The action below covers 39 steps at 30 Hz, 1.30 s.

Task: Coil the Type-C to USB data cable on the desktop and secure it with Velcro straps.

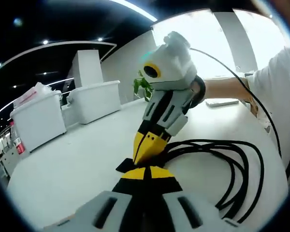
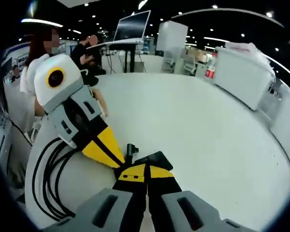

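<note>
The black data cable [image 1: 232,169] lies in loose loops on the white desktop [image 1: 72,169], and its strands run together at the point where both grippers meet. My left gripper [image 1: 147,170] is shut on a black Velcro strap [image 1: 126,166] at that gathered end. My right gripper [image 1: 144,157] comes down from above, tips against the same spot. In the right gripper view, my right gripper [image 2: 145,169] is shut at the strap [image 2: 157,158]. The left gripper [image 2: 117,163] enters from the left beside a cable plug [image 2: 130,150]. The cable loops [image 2: 46,181] lie behind it.
White bins [image 1: 38,118] and a plant [image 1: 142,87] stand along the desk's far edge. A person's forearm [image 1: 227,87] holds the right gripper. A monitor on a stand [image 2: 133,26], a white cabinet [image 2: 241,72] and seated people [image 2: 87,53] are beyond the desk.
</note>
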Motion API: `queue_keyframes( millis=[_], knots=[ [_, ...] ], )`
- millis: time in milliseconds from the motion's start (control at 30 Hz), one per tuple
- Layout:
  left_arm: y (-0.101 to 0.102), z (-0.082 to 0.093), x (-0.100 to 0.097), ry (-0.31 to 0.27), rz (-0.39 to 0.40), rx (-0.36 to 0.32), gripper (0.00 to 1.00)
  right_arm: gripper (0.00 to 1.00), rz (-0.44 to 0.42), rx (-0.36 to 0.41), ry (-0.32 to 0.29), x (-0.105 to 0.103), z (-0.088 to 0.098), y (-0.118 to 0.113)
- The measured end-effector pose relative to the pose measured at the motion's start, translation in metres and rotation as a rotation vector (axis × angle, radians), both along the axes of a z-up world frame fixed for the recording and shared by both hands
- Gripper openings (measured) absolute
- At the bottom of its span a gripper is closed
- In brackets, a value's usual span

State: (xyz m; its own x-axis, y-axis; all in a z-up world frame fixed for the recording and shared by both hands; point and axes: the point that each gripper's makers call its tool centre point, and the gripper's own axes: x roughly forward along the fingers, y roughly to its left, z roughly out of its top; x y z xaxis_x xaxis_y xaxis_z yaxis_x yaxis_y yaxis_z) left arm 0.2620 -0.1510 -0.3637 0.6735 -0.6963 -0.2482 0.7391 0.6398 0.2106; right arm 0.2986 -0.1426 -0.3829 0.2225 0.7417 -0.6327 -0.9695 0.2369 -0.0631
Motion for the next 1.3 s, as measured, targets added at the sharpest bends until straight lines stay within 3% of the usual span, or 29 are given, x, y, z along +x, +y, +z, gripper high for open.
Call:
queue_keyframes(
  millis=[133,233,300,333,367,467,500,600,667,900,1000,1100,1233,1300],
  knots=[
    [0.009,0.001,0.000,0.021,0.037,0.008,0.03,0.00,0.011,0.013,0.021,0.004,0.001,0.002],
    [0.009,0.000,-0.001,0.060,0.033,-0.017,0.03,0.00,0.016,-0.010,-0.020,0.005,0.002,0.001],
    [0.009,-0.001,-0.001,0.064,0.031,-0.017,0.03,0.00,0.021,-0.008,-0.012,0.002,0.004,0.002],
    [0.008,-0.002,-0.001,0.065,0.031,-0.017,0.03,0.00,0.023,0.061,0.018,-0.003,0.011,0.010],
    [0.008,-0.002,-0.001,0.064,0.031,-0.016,0.03,0.00,0.030,0.077,0.055,-0.008,0.011,0.013],
    [0.007,-0.003,-0.002,0.064,0.027,-0.012,0.03,0.00,0.033,-0.033,-0.025,0.003,0.000,0.004],
    [0.007,-0.002,-0.002,0.049,0.030,0.001,0.03,0.00,0.059,0.001,-0.034,0.002,0.004,0.009],
    [0.008,-0.002,-0.005,0.004,0.033,0.051,0.03,0.00,0.017,0.015,-0.008,0.000,0.002,0.007],
    [0.008,-0.001,-0.007,0.012,0.027,0.049,0.03,0.00,0.004,-0.002,-0.054,0.007,0.005,0.003],
    [0.013,0.005,-0.006,0.054,0.041,-0.012,0.03,0.00,-0.043,0.060,-0.083,0.008,0.003,0.003],
    [0.032,0.020,0.006,0.030,0.131,-0.076,0.03,0.00,-0.056,0.066,-0.174,0.015,0.005,0.004],
    [0.047,0.030,0.013,0.023,0.196,-0.133,0.03,0.00,-0.076,0.088,-0.127,0.014,0.004,0.004],
    [0.056,0.034,0.018,0.019,0.219,-0.161,0.03,0.00,-0.078,0.092,-0.139,0.013,0.004,0.004],
    [0.055,0.034,0.018,0.019,0.218,-0.164,0.03,0.00,-0.035,0.047,-0.157,0.011,0.005,0.004]
  ],
)
